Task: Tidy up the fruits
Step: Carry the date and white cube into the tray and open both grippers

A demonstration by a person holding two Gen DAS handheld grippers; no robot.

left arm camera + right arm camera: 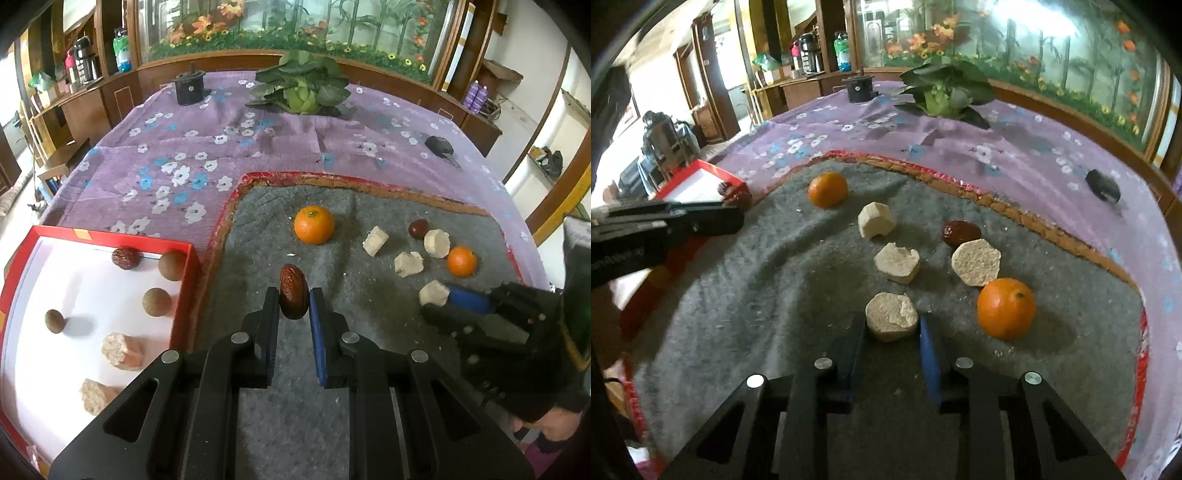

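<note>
- The left gripper [294, 302] is clenched on a red date [293, 296], lifted just above the grey felt mat [258, 236], probably to carry it to the red box [184, 291] nearby.
- The right gripper [893, 325] is released, its jaws either side of a beige crumbly piece [892, 316] on the counter, ready to close.

open felt [258, 236] between orange [314, 224] and tray [183, 291]

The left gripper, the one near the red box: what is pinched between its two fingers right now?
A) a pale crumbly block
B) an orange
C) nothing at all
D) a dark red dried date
D: in the left wrist view the left gripper has both fingers pressed against the sides of a wrinkled dark red date, while the oranges and pale blocks lie apart on the grey mat.
</note>
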